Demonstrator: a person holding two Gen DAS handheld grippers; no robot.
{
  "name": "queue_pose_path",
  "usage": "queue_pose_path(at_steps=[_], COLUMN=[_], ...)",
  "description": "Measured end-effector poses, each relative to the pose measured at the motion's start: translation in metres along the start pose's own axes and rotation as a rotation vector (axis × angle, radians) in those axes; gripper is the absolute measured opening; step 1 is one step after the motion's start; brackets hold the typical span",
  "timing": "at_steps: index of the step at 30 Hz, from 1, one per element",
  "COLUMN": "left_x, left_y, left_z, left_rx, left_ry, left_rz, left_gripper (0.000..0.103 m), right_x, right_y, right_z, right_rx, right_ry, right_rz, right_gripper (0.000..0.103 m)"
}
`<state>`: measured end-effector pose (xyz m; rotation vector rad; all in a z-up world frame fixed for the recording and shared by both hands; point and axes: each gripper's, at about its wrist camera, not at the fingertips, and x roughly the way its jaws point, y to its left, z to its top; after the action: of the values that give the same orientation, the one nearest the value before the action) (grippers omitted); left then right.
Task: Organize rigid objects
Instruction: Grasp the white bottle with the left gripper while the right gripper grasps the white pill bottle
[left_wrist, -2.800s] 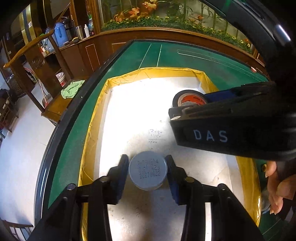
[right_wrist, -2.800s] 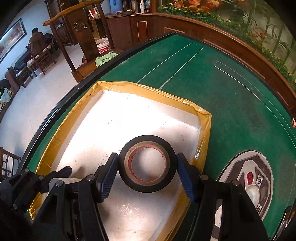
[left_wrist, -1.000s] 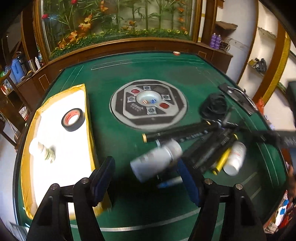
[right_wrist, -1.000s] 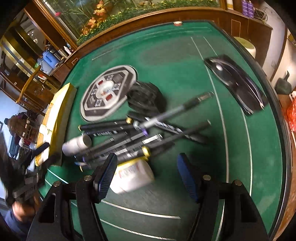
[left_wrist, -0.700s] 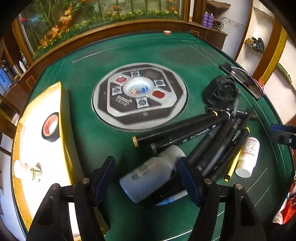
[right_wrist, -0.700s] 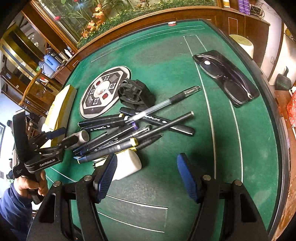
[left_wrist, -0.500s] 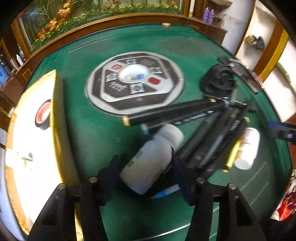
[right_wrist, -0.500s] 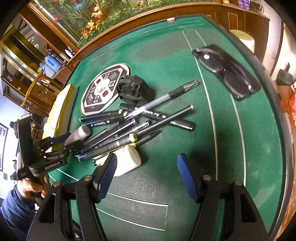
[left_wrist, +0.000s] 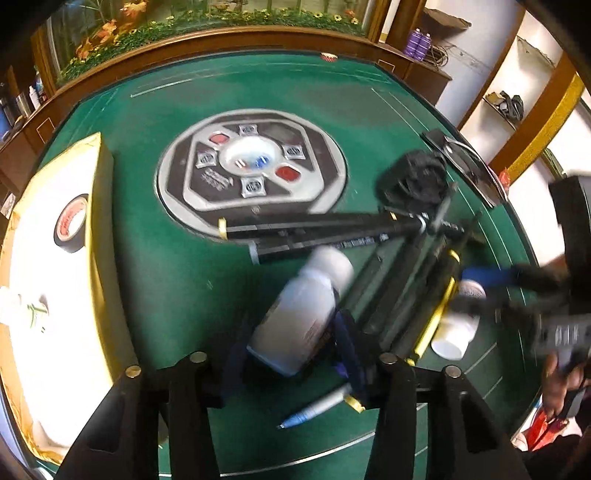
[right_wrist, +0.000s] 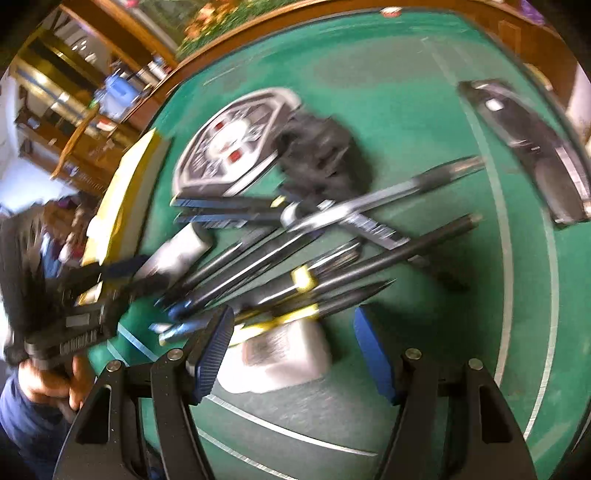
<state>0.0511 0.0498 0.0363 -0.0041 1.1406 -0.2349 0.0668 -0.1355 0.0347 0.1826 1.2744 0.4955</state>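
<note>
A white bottle (left_wrist: 299, 317) lies on the green table against a heap of dark pens (left_wrist: 406, 280). My left gripper (left_wrist: 291, 350) is closing on it, both blue pads against its sides. The right wrist view shows that gripper (right_wrist: 125, 277) on the same bottle (right_wrist: 177, 251). A second, smaller white bottle (right_wrist: 280, 354) lies under the pens' near ends (right_wrist: 295, 266). My right gripper (right_wrist: 293, 332) straddles it with jaws wide, and a gap shows at the right pad. The yellow-lined box (left_wrist: 99, 221) at the left holds a black tape roll (left_wrist: 70, 225) and a small white container (left_wrist: 22, 306).
The table's grey centre console (left_wrist: 251, 166) lies beyond the pens. A black cord bundle (left_wrist: 417, 181) and a dark glasses case (left_wrist: 465, 162) sit at the far right. A blue-tipped pen (left_wrist: 314, 410) lies under my left gripper. A wooden rim rings the table.
Both grippers left the box and swung over to the pen heap. The left one sank over the white bottle and its jaws narrowed onto it. The right one dropped around the smaller bottle.
</note>
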Motion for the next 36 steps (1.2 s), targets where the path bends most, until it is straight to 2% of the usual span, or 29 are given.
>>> queue_pose_path(at_steps=[4, 7, 10, 13, 19, 20, 21, 22, 24, 30, 32, 34, 36], left_x=[0.007, 0.014, 0.021, 0.022, 0.022, 0.022, 0.021, 0.021, 0.018, 0.018, 0.018, 0.016, 0.011], left_y=[-0.005, -0.008, -0.011, -0.014, -0.016, -0.017, -0.017, -0.018, -0.02, -0.018, -0.016, -0.015, -0.012], left_z=[0.008, 0.009, 0.009, 0.01, 0.012, 0.012, 0.011, 0.009, 0.004, -0.001, -0.002, -0.006, -0.011], left_rx=[0.053, 0.087, 0.115, 0.133, 0.151, 0.15, 0.147, 0.145, 0.139, 0.106, 0.1, 0.098, 0.072], left_ry=[0.018, 0.03, 0.037, 0.029, 0.043, 0.046, 0.052, 0.059, 0.062, 0.041, 0.035, 0.023, 0.014], left_rz=[0.017, 0.029, 0.036, 0.023, 0.026, 0.029, 0.032, 0.03, 0.04, 0.073, 0.063, 0.074, 0.052], left_gripper=[0.053, 0.055, 0.054, 0.048, 0.046, 0.045, 0.045, 0.044, 0.044, 0.046, 0.041, 0.038, 0.038], right_x=[0.002, -0.005, -0.02, -0.022, 0.006, 0.008, 0.013, 0.015, 0.015, 0.013, 0.014, 0.011, 0.002], right_y=[0.017, 0.033, 0.038, 0.046, 0.059, 0.058, 0.061, 0.062, 0.067, 0.073, 0.076, 0.075, 0.072], right_z=[-0.018, -0.034, -0.033, -0.023, -0.021, -0.021, -0.025, -0.029, -0.037, -0.048, -0.049, -0.049, -0.049], right_rx=[-0.085, -0.196, -0.263, -0.356, -0.476, -0.488, -0.512, -0.53, -0.56, -0.546, -0.531, -0.498, -0.461], right_ry=[0.1, 0.162, 0.119, 0.078, 0.147, 0.152, 0.154, 0.157, 0.156, 0.153, 0.148, 0.134, 0.113], right_rz=[0.048, 0.086, 0.039, -0.058, -0.088, -0.097, -0.128, -0.147, -0.173, -0.199, -0.201, -0.196, -0.176], right_gripper=[0.067, 0.067, 0.067, 0.067, 0.067, 0.066, 0.056, 0.052, 0.05, 0.05, 0.05, 0.05, 0.05])
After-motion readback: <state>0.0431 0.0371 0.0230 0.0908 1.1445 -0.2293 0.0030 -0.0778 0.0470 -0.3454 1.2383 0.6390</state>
